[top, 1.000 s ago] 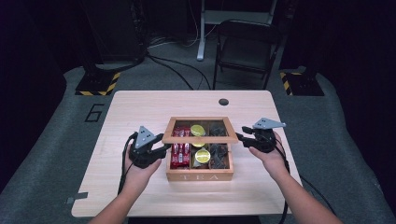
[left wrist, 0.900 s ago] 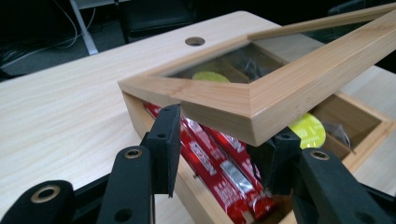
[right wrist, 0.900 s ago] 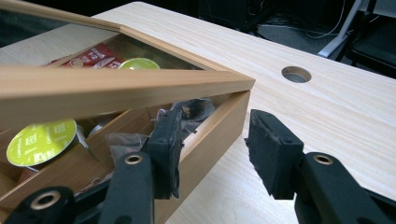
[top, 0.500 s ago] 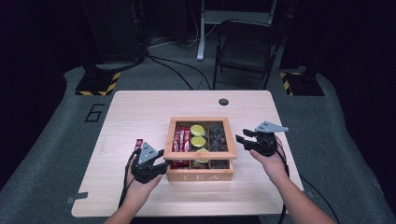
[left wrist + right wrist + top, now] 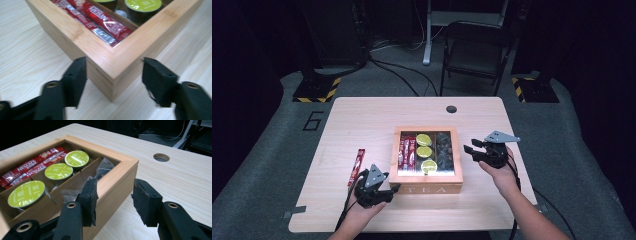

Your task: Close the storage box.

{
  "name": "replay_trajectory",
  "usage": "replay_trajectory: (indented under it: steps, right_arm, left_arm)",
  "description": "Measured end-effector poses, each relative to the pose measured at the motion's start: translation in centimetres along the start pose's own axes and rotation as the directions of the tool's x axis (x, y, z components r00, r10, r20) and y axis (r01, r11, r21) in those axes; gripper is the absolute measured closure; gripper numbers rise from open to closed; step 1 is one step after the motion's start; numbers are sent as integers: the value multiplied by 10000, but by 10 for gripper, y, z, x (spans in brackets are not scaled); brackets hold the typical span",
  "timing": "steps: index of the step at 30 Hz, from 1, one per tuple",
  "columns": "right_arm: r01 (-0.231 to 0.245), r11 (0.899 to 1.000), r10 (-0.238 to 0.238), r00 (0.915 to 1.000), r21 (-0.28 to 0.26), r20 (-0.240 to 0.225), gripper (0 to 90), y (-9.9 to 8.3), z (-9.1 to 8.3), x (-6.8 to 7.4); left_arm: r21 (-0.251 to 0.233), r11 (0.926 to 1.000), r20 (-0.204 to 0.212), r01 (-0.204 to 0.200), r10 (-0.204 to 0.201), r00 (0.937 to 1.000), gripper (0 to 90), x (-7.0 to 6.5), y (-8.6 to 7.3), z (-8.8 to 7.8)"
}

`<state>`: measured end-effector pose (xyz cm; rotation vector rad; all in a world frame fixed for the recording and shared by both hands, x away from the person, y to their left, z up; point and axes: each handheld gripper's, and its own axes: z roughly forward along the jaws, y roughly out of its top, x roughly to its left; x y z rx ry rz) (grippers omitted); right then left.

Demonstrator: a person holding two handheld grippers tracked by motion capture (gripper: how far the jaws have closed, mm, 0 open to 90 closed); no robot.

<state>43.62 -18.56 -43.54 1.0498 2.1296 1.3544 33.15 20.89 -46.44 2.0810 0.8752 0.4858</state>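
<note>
1. Sitting near the middle of the light wooden table [image 5: 362, 120], a wooden box [image 5: 426, 186] is seen from the high view; its front face, lettered "TEA", is turned toward the person's edge of the table; its outline is close to square, so no clear long axis can be told.
2. Three compartments are shown running front to back inside the box: red Nescafé sticks [image 5: 406, 152] are laid lengthwise in the left one, pointing away from the person; three lime-green capsules [image 5: 424, 151] are lined up in the middle one; dark clear-wrapped packets [image 5: 444, 148] are held in the right one.
3. One loose red stick [image 5: 357, 166] is laid on the table left of the box, apart from it, with its long axis running near to far and slightly tilted.
4. The left gripper [image 5: 113, 82] is held with jaws spread apart on either side of the box's near left corner; contact cannot be told.
5. The right gripper [image 5: 115, 200] is also parted, straddling the box's right wall; one jaw is set inside the rim and one outside.
6. A round hole [image 5: 451, 109] is cut in the table beyond the box.
</note>
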Motion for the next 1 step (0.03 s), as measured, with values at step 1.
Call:
replay_trajectory:
  steps: [1]
  right_arm:
    - [-12, 10000, 12, 10000, -26, -8, 542, 0, 0, 0]
  left_arm:
    - [-30, 9999, 19, 127, -127, 9999, 353, 0, -1, -1]
